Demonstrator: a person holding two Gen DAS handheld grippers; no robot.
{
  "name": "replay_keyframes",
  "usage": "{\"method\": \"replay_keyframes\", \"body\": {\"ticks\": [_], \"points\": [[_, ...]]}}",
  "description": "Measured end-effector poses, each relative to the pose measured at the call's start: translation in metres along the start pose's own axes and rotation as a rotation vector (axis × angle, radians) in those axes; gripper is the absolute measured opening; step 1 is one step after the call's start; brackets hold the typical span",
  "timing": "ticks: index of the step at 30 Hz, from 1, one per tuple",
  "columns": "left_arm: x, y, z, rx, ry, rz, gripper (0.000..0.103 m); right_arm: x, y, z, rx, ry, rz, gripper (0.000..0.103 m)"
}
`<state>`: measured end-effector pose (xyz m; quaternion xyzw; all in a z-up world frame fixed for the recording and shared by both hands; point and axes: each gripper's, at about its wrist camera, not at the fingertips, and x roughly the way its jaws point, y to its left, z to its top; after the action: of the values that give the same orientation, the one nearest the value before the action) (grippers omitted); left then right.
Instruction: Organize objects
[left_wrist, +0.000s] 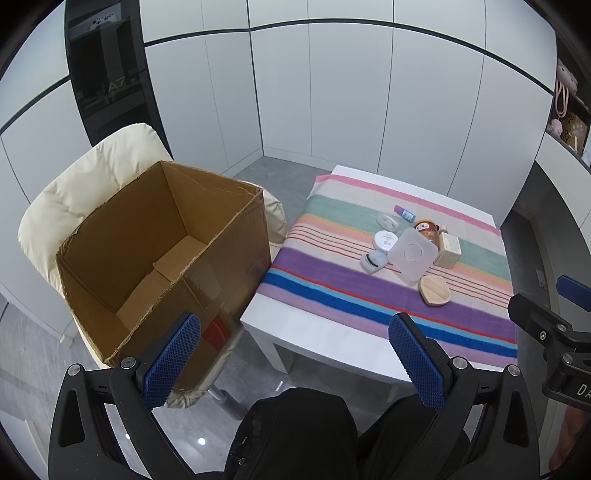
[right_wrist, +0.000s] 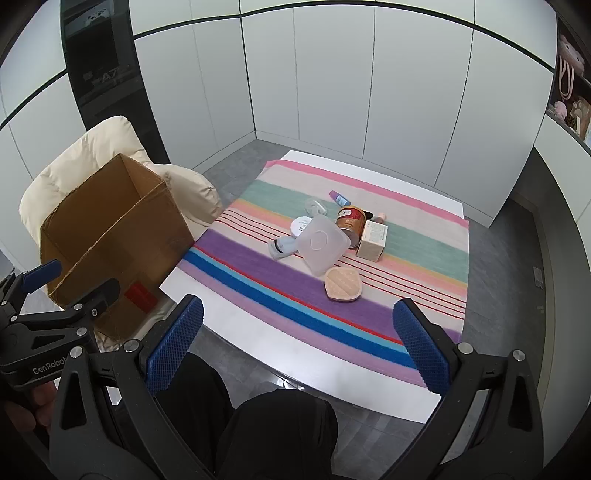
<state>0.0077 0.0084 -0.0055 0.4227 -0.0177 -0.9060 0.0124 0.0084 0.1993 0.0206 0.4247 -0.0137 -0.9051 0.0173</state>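
An open, empty cardboard box (left_wrist: 162, 258) (right_wrist: 110, 236) rests on a cream padded chair (left_wrist: 85, 173) left of the table. On the striped cloth (left_wrist: 332, 288) (right_wrist: 258, 273) lies a small heap: a translucent square container (left_wrist: 412, 254) (right_wrist: 321, 242), a brown tin (right_wrist: 349, 219), a beige carton (left_wrist: 447, 251) (right_wrist: 372, 240), a peach compact (left_wrist: 434, 291) (right_wrist: 342, 283), a white round jar (left_wrist: 385, 239), a purple-capped tube (left_wrist: 404, 212) (right_wrist: 339, 198) and an eyelash curler (left_wrist: 373, 261) (right_wrist: 282, 248). My left gripper (left_wrist: 295, 350) and right gripper (right_wrist: 299, 347) hang open and empty, well short of the heap.
The low white table (left_wrist: 317, 343) (right_wrist: 258, 343) stands over a grey tiled floor. White cabinet panels close off the back, with a shelf of plush toys (right_wrist: 570, 88) at the far right. A person's dark-clothed knees (right_wrist: 273, 428) sit below the table's near edge.
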Motion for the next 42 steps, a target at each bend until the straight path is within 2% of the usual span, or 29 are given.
{"method": "replay_keyframes", "body": {"ticks": [42], "points": [[-0.0006,0.0005,-0.0013,-0.001,0.001,-0.001,0.102,0.0013,0.0084,-0.0029,-0.014,0.002,0.005,0.103]]}}
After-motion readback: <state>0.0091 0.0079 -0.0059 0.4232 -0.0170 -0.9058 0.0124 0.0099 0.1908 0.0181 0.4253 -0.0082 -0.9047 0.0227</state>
